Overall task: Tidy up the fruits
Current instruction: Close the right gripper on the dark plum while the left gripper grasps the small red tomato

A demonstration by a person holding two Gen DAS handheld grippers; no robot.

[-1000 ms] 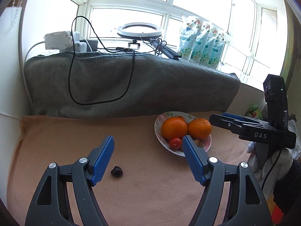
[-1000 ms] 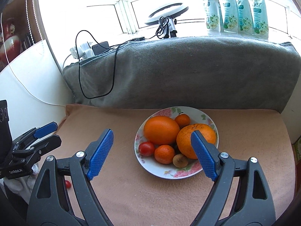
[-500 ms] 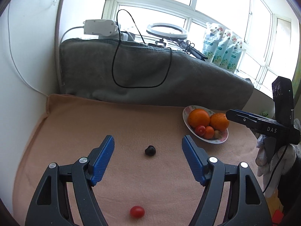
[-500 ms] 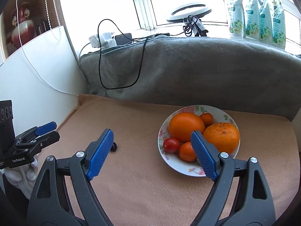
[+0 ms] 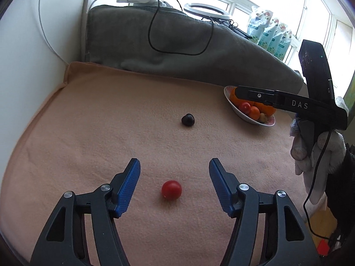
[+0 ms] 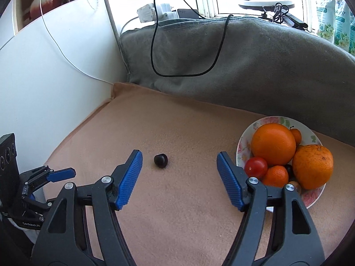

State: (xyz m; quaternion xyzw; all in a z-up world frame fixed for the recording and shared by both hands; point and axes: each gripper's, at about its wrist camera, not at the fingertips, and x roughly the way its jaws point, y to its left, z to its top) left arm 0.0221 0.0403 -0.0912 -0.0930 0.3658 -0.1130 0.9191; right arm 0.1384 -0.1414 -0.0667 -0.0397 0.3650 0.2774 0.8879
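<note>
A small red tomato (image 5: pixel 171 189) lies on the peach blanket (image 5: pixel 88 122) between the blue pads of my left gripper (image 5: pixel 174 166), whose jaws are closing without touching it. Farther off sits a dark fruit (image 5: pixel 188 119). In the right wrist view that dark fruit (image 6: pixel 160 160) lies just beyond my right gripper (image 6: pixel 179 157), slightly left of centre; its jaws are closing with nothing between them. A floral plate (image 6: pixel 241 146) at the right holds two big oranges, smaller orange fruits and a red tomato (image 6: pixel 255 167). The plate (image 5: pixel 228 93) is partly hidden behind the right gripper in the left wrist view.
A grey blanket roll (image 6: pixel 244 62) with a looping black cable (image 6: pixel 155 51) bounds the far side. A white wall (image 6: pixel 55 66) closes the left. A gloved hand (image 5: pixel 310 150) holds the right gripper. Pouches (image 5: pixel 266 35) and a ring light (image 5: pixel 206 10) stand by the window.
Both grippers swung left and sank toward the blanket, with their jaws narrower. The red tomato now lies between the left pads; the dark fruit came before the right gripper, the plate shifted right.
</note>
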